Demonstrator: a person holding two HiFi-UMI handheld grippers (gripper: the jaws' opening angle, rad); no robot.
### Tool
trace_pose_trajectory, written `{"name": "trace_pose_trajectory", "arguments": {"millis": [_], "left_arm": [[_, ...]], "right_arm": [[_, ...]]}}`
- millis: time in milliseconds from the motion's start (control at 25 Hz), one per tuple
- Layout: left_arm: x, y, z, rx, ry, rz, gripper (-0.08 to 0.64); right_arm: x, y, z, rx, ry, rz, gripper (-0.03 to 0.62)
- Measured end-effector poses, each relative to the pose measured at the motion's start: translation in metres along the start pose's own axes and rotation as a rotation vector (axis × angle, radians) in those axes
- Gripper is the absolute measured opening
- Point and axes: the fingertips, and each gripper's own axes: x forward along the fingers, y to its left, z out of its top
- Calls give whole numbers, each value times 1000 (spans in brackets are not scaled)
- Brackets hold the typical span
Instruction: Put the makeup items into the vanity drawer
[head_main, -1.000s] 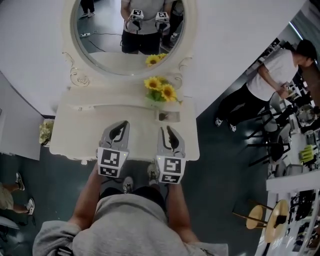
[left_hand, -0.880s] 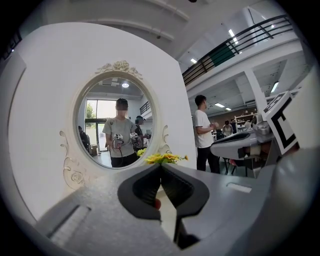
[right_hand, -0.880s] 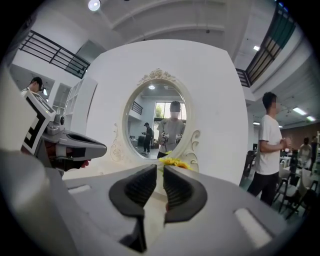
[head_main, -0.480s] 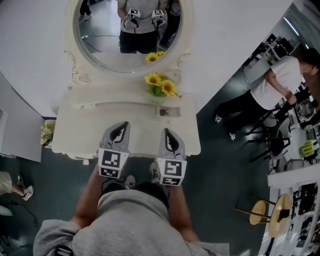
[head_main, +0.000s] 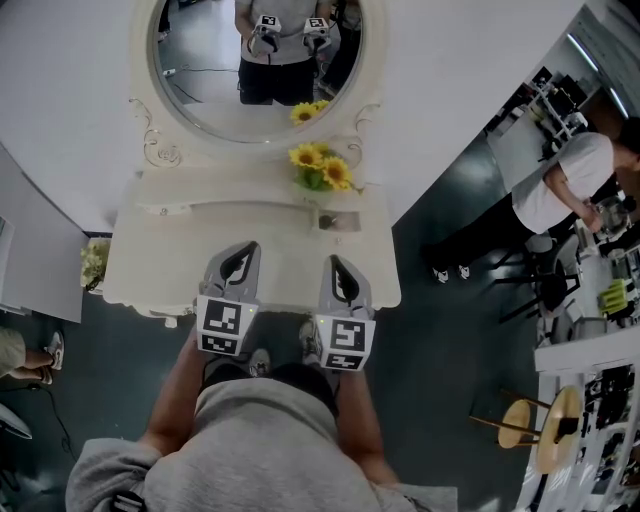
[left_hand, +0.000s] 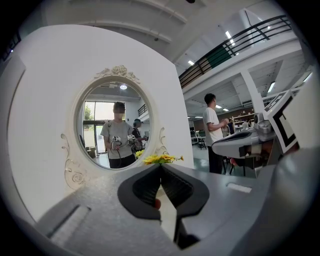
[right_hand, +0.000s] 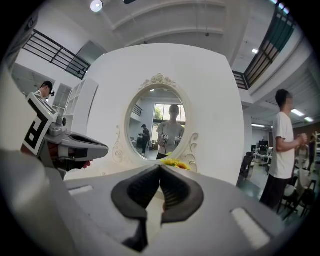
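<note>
Over the vanity (head_main: 180, 250), left hand-held gripper (head_main: 237, 262) and right hand-held gripper (head_main: 340, 275) clench nothing; only their views show the mirror crest (left_hand: 119, 71)

the vanity (head_main: 170, 250) looks like smooth cream-painted wood, its mirror (head_main: 200, 90) glossy glass.

Open lab or workshop hall, with one staged bedroom corner — cream vanity (head_main: 160, 270) against a freestanding white partition (head_main: 470, 80). Mezzanine railing (left_hand: 235, 42) and strip lights (left_hand: 228, 35) overhead; cluttered workbenches (head_main: 570, 358), stool (head_main: 515, 432).
</note>
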Motion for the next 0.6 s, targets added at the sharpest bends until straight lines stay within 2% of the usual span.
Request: {"name": "trace_pose_trajectory", "arguments": {"millis": [600], "left_arm": [[7, 0, -1, -3, 3, 1, 11]], "right_arm": [[6, -4, 4, 6, -3, -3, 6]]}}
